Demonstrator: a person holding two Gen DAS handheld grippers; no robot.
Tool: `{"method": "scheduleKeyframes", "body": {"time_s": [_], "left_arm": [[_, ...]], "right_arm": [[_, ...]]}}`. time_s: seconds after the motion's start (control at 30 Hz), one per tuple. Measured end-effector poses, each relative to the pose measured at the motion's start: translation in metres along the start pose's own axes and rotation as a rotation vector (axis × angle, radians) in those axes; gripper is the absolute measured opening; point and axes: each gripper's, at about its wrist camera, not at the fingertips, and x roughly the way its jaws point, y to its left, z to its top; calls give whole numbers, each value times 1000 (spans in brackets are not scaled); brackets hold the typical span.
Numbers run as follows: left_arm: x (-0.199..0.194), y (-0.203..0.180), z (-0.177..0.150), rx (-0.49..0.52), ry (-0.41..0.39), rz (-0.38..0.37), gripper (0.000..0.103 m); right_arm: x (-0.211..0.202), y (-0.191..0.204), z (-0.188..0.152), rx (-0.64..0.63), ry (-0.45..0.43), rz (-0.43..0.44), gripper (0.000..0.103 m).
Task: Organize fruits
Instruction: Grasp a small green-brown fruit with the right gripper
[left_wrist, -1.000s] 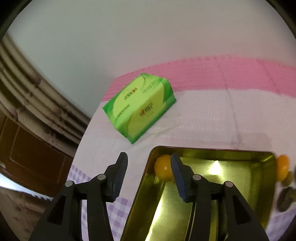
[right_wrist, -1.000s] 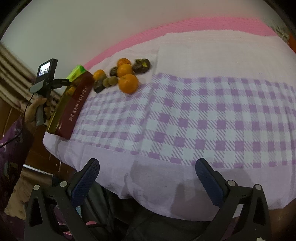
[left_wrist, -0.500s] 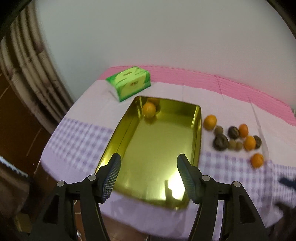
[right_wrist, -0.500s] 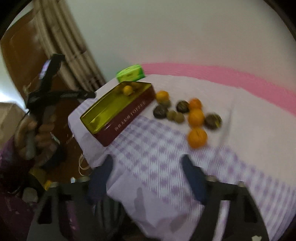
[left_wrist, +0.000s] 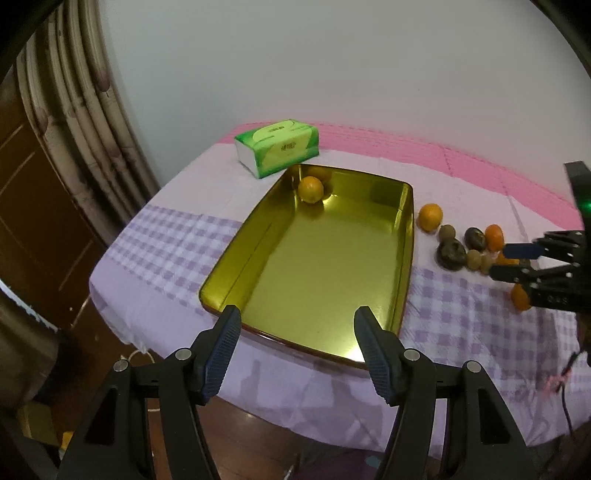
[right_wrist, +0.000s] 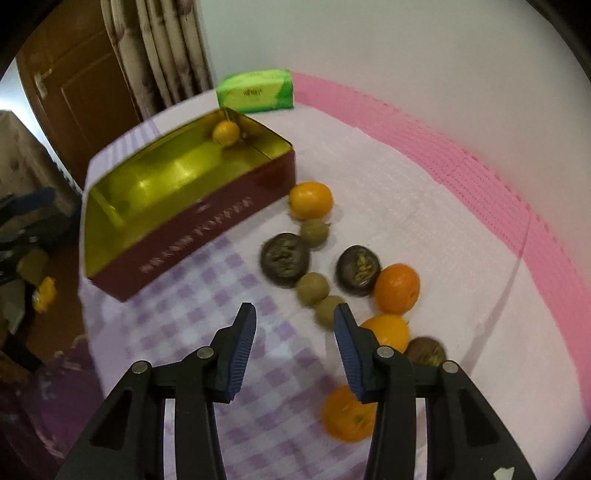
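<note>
A gold-lined tin (left_wrist: 406, 258) with dark red sides (right_wrist: 192, 229) lies on the checked cloth, and one orange (left_wrist: 311, 189) rests in its far corner. My left gripper (left_wrist: 297, 317) hovers open over the tin's near end with nothing between its fingers. To the right of the tin lies a row of loose fruit: an orange (right_wrist: 311, 200), a dark wrinkled fruit (right_wrist: 285, 259), small greenish balls (right_wrist: 313, 290) and more oranges (right_wrist: 398, 288). My right gripper (right_wrist: 294, 310) hangs just above this row. Its jaws are closing with nothing between them. It also shows in the left wrist view (left_wrist: 498, 262).
A green tissue pack (left_wrist: 279, 146) sits behind the tin by the pink strip along the wall. A curtain (left_wrist: 74, 110) and a wooden door (right_wrist: 85, 92) stand left of the table. The cloth's front edge drops off just beneath my left gripper.
My left gripper has pulled back from the tin's far corner to its near end, and its jaws have widened. My right gripper has swung in over the loose fruit and narrowed from wide open.
</note>
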Motion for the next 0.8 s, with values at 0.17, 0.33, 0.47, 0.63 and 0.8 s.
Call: {"method": "scheduleKeyframes", "body": {"time_s": [0.17,0.33,0.47,0.63,0.8], "left_arm": [[-4,-1,-6,7,3,5,67],[1,-6,-9,14,38,8,68],[3,-5,-13,17,66,-10,69],[6,-3,-18,-2,101,-11,69],[1,0,-20,-17,89,3,69]], "right_arm": [[19,-10,6,-33,69,-7,42],[37,-12,9,-55,126,16,42],[49,-6,6,-94,174,0,22],[49,-6,5,-78,169,-11,22],[27,0,-5,1,113,27,22]]}}
